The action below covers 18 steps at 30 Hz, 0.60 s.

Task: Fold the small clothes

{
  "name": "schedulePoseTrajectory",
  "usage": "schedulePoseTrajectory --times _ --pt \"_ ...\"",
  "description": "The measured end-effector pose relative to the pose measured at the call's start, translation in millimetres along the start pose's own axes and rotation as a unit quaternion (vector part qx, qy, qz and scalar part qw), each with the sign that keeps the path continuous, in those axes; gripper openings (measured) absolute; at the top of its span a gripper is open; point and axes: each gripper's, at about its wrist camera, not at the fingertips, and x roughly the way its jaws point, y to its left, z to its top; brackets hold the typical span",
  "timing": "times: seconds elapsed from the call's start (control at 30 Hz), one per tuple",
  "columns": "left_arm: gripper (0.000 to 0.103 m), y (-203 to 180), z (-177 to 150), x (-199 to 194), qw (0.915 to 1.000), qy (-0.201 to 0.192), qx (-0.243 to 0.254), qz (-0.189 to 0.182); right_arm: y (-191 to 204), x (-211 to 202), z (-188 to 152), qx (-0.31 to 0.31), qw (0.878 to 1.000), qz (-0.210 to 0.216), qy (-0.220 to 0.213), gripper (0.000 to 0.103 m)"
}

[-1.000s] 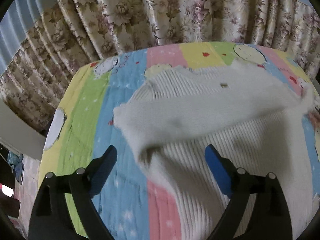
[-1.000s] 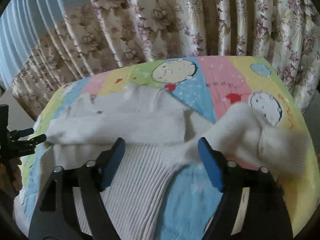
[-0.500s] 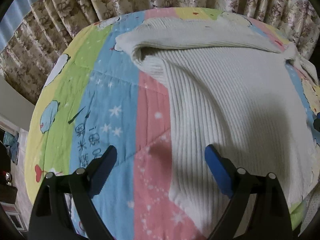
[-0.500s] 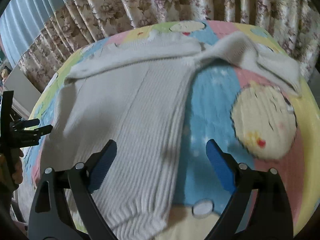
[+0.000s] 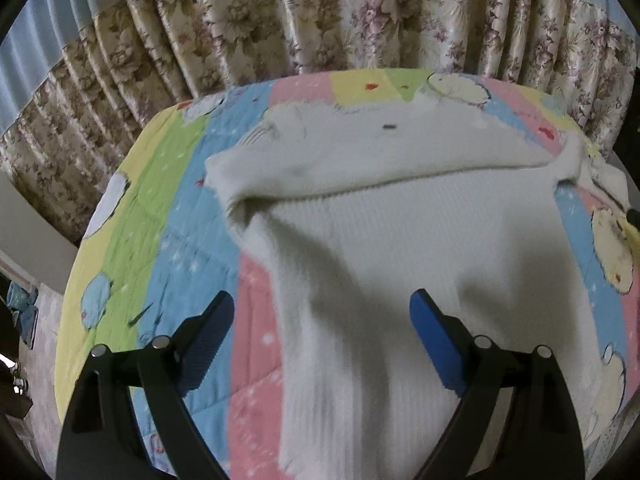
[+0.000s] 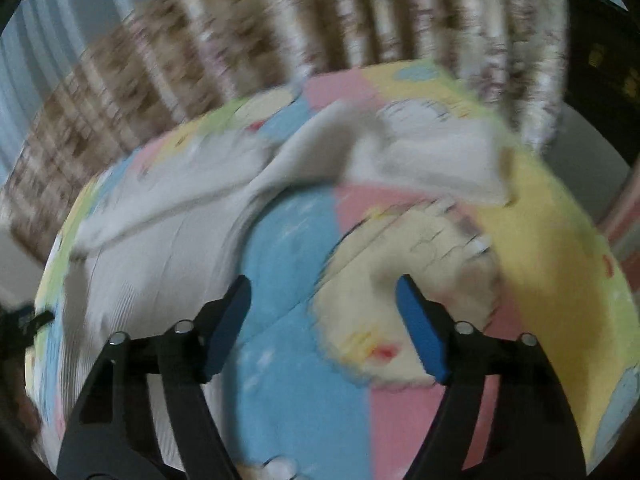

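Floral curtains (image 5: pixel 328 20) behind a bed under a striped cartoon quilt (image 5: pixel 172 216) | white ribbed sweater (image 5: pixel 392 240) flat, one sleeve folded across its chest, ahead of the left gripper (image 5: pixel 322 314), jaws spread, empty | right gripper (image 6: pixel 322 312) jaws just narrowing, nothing between | step: sleeve folding | next: likely pinch the outstretched sleeve (image 6: pixel 432 160) beyond the right jaws.
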Motion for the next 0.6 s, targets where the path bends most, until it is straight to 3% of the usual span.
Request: schedulePoseTrajectory --times 0.1,0.27,0.33,0.6 --pt "0.09 -9 12 9 1.0 0.006 0.005 -0.006 -10 17 26 -0.046 0.998 -0.041 -0.004 0.072" --pt "0.09 -18 25 14 0.9998 0.005 0.017 0.001 -16 51 46 -0.109 0.992 -0.068 0.014 0.058" --pt "0.09 -18 27 14 0.9998 0.005 0.019 0.003 -19 64 49 -0.118 0.99 -0.071 0.026 0.046" --pt "0.09 -13 37 30 0.9995 0.019 0.024 0.012 -40 92 50 -0.084 0.993 -0.066 0.046 0.028"
